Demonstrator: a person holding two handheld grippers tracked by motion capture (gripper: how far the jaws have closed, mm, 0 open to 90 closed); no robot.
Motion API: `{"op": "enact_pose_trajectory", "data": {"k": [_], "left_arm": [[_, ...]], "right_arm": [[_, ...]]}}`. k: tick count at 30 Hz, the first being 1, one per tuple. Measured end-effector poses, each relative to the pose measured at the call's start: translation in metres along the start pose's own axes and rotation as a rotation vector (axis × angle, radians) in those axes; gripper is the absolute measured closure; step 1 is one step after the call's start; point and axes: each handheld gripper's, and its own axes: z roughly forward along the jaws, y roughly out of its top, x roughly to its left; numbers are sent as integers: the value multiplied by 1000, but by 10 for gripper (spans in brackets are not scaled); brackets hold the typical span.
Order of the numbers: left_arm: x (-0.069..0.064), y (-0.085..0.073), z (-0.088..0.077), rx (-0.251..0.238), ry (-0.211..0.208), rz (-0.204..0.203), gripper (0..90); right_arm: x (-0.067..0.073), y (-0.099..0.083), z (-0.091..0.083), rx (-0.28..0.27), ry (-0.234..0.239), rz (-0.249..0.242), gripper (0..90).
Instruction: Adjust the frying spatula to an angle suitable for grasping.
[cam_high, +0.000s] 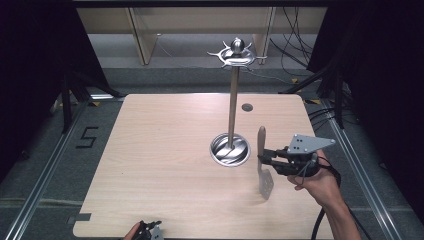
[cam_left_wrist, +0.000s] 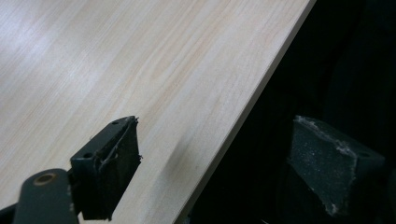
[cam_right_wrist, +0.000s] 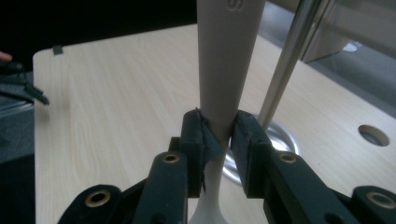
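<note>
A: Count, left to right?
B: One left gripper (cam_high: 150, 231), jaws spread, at the table (cam_high: 165, 150) edge; one steel stand (cam_high: 231, 120); one spatula (cam_high: 263, 162), pale handle up, blade down, pinched upright by the right gripper (cam_high: 264, 156).

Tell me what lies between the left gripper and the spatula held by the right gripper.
Nothing: the high view shows bare tabletop between the left gripper at the near edge and the spatula clamped upright in the right gripper.

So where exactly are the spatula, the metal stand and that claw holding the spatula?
spatula (cam_high: 261, 142): high view, on its pale handle.
metal stand (cam_high: 233, 107): high view, on its upright pole.
right claw (cam_right_wrist: 219, 135): right gripper view, between its tips, shut on the spatula.
</note>
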Motion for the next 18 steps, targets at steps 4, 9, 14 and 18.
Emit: {"op": "enact_pose_trajectory", "data": {"k": [4,9,14,18], "left_arm": [[0,0,0,1,2,-1,156],[0,0,-1,-2,-11,-2,156],[1,0,-1,2,-15,0,156],[1,0,-1,-1,-13,-3,156]], "right_arm": [[1,7,0,-44,-21,21,756],[-2,12,4,-72,-21,32,756],[-5,20,9,-97,-49,30,756],[-7,30,15,-124,-54,55,756]]}}
